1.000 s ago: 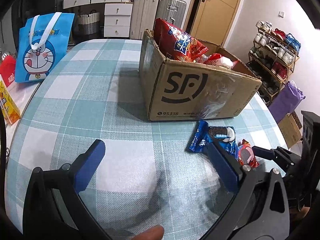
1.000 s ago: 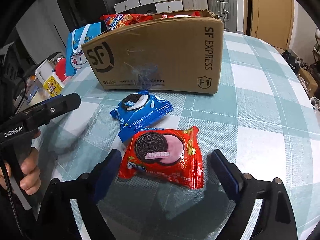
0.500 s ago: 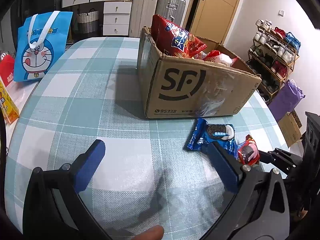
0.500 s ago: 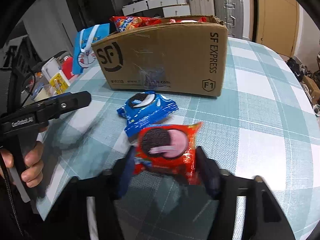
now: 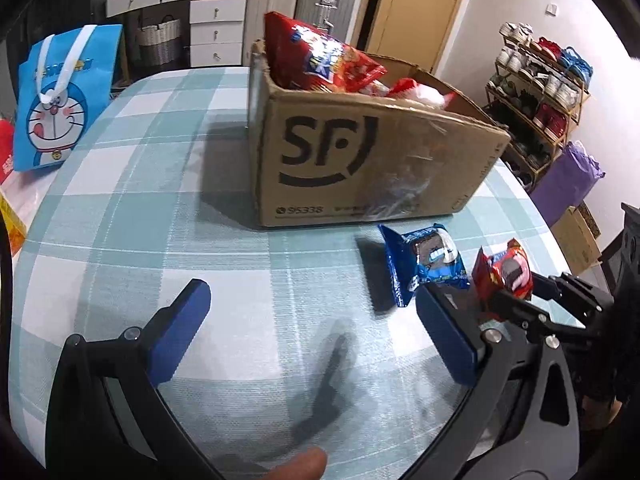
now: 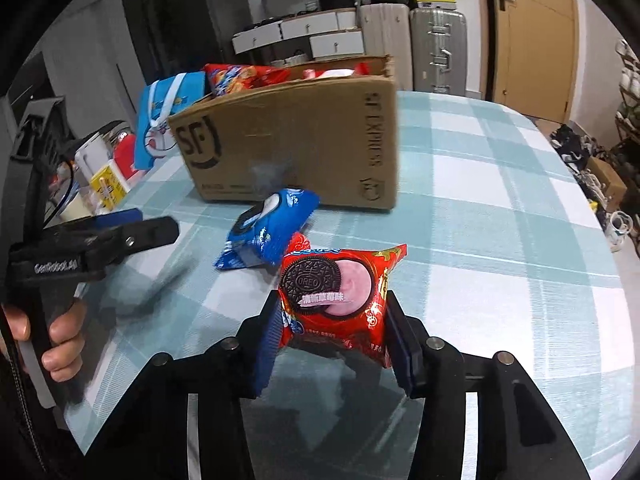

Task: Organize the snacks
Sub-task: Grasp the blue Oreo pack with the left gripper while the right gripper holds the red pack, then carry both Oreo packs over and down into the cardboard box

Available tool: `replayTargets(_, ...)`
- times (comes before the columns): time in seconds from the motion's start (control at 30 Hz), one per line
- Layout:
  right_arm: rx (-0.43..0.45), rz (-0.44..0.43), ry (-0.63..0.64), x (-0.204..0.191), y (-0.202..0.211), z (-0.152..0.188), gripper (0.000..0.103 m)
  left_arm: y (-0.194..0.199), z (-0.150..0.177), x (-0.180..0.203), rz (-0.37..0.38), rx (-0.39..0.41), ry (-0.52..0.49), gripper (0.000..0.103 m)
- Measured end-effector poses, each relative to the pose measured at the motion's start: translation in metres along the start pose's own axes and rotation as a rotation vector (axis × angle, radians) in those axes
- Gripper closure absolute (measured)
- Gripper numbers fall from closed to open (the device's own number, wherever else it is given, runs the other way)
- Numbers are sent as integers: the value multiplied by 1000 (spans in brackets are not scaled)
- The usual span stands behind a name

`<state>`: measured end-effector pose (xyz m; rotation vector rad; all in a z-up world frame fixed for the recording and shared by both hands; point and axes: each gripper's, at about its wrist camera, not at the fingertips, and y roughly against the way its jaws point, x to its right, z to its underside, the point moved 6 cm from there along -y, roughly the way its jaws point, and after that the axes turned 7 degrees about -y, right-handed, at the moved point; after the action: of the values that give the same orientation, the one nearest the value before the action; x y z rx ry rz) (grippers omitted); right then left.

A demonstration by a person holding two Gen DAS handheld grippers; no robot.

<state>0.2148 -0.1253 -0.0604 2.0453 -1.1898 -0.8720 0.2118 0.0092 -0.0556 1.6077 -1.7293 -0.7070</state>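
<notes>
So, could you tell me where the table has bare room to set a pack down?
Bare cloth lies left of the box, toward the blue bag, and right of the box. It is crowded in front of the box, around the blue pack.

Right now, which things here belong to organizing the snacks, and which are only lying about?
For the job:
red Oreo pack, held in the right tool
blue Oreo pack
cardboard box

Just lying about:
blue cartoon bag
suitcases
shoe rack

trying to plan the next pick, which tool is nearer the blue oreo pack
Right. The right tool, closed on the red oreo pack, sits just beside the blue oreo pack. The left tool hangs open over bare tablecloth, farther off.
</notes>
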Motion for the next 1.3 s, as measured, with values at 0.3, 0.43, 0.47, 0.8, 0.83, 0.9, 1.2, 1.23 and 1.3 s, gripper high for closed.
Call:
replayTargets(0.3,28,15,-44,24,7,-5,55,-17,-3,22,32,-53,-26,1)
replayTargets(0.43,42,8,-55,29,10,-7,55,-24,-6,41,67,-54,-49,3)
replayTargets(0.47,45,9,-55,30,11,-8,55,-25,-7,45,68,-55,-52,3)
replayTargets(0.8,64,39,-72,42,19,-7,55,-53,-16,82,77,-100,-99,3)
replayTargets(0.83,66,45,-74,44,21,-7,55,-56,-17,85,79,-104,-103,3)
replayTargets(0.9,70,57,-82,48,24,-6,55,-61,-18,88,78,-112,-102,4)
replayTargets(1.2,79,75,-90,51,31,-5,55,-72,-18,99,102,-112,-129,55)
replayTargets(1.23,80,72,-89,50,32,-5,55,-70,-18,98,109,-105,-124,58)
replayTargets(1.3,80,70,-84,49,31,-7,55,-68,-16,96,125,-102,-120,59)
